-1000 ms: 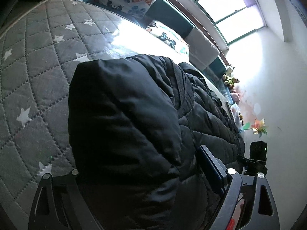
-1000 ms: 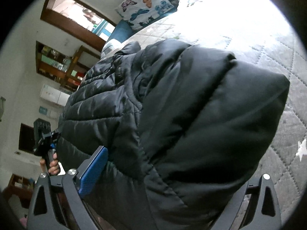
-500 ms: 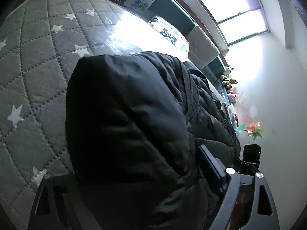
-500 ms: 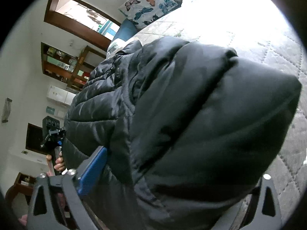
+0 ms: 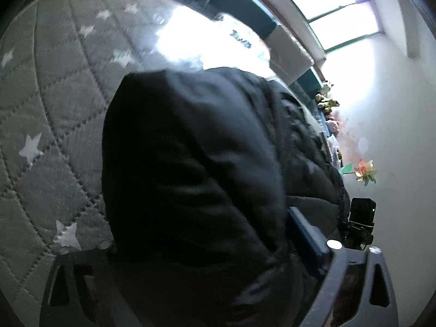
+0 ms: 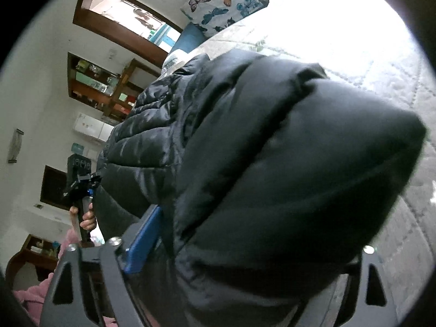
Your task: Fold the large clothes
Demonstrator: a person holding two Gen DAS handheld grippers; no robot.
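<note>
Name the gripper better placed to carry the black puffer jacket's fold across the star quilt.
Neither clearly: the left gripper and right gripper each clamp the black puffer jacket at opposite ends, above the star quilt. Move both together.

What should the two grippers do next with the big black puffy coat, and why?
Probably carry the held edge a little farther forward over the rest of the coat, then lower it. The left gripper and right gripper each pinch a thick fold of the black puffy coat, which bulges above the quilted star bedspread, so the fold looks unfinished.
</note>
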